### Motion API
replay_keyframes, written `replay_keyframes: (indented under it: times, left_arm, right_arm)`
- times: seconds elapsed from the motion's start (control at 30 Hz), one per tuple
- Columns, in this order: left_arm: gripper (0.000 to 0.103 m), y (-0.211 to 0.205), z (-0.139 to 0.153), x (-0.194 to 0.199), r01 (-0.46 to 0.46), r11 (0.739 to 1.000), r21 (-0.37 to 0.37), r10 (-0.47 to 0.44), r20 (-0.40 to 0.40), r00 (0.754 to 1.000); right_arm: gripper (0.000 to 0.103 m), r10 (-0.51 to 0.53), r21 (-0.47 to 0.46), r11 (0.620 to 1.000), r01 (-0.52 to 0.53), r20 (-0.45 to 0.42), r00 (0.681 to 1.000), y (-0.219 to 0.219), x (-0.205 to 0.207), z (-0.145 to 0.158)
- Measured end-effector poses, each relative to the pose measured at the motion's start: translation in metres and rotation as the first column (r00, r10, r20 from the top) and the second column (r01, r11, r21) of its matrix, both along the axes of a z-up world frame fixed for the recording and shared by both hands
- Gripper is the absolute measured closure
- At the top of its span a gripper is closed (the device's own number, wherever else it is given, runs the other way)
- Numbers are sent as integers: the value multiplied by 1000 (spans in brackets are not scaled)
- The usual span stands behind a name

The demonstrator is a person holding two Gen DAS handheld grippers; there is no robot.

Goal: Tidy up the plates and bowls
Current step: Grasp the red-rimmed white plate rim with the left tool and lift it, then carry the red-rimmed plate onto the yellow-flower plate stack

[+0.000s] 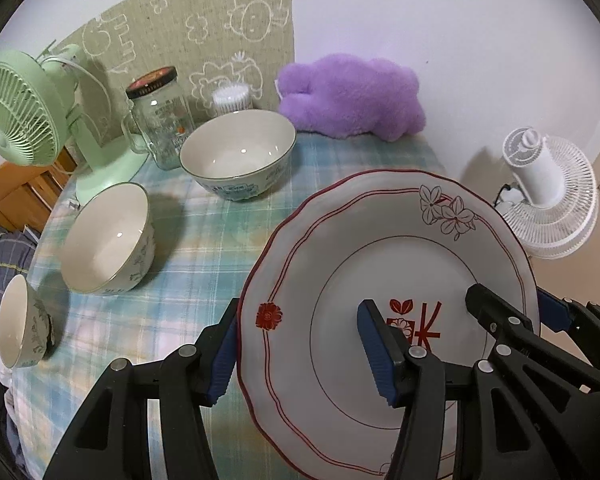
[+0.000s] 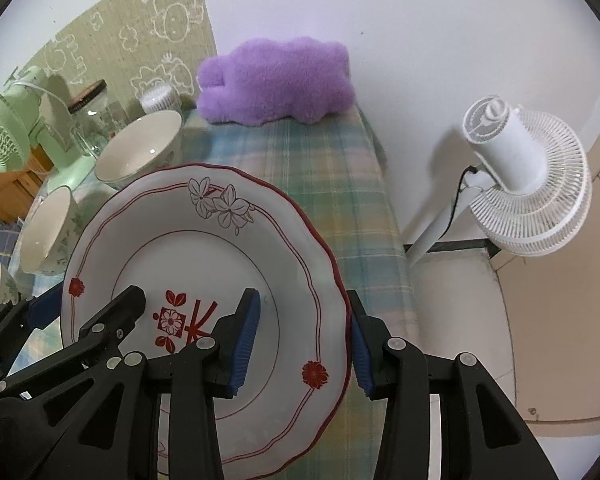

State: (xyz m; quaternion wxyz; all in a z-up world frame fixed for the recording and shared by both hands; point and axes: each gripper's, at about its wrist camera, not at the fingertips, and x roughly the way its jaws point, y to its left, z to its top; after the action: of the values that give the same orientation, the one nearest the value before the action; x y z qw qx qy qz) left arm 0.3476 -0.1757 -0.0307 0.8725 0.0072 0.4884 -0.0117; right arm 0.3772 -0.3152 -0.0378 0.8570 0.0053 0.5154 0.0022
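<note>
A white plate (image 1: 380, 248) with a red rim and flower prints is tilted above the checked tablecloth (image 1: 204, 232). My left gripper (image 1: 300, 360) straddles its left rim, one finger under and one on top. My right gripper (image 2: 300, 344) straddles its right rim (image 2: 324, 264) the same way; it also shows in the left wrist view (image 1: 512, 316). Both look closed on the plate. Three bowls stand to the left: a large one (image 1: 240, 156), a middle one (image 1: 104, 240) and a small one (image 1: 16, 320).
A green fan (image 1: 24, 112), a glass jar (image 1: 160, 116) and a purple plush toy (image 1: 352, 96) stand at the back of the table. A white floor fan (image 2: 528, 184) stands to the right, off the table edge (image 2: 396, 240).
</note>
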Motion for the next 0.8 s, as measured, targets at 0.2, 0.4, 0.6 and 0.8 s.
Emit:
replay_keyframes:
  times: [0.2, 0.4, 0.6, 0.8]
  left_arm:
    - [46, 3, 11, -27, 13, 1000, -24, -13, 4, 1000]
    - [46, 5, 13, -59, 51, 998, -26, -51, -13, 999]
    - [46, 6, 13, -91, 85, 996, -34, -86, -24, 996]
    - [46, 0, 9, -119, 134, 990, -47, -136, -39, 990]
  right_arm:
    - [56, -19, -13, 1000, 19, 13, 1000, 3, -28, 18]
    - [56, -51, -21, 998, 51, 6, 999, 6, -65, 26]
    - [56, -89, -29, 996, 89, -11, 996, 7, -106, 27]
    - [56, -131, -44, 991, 130, -17, 991, 4, -144, 28]
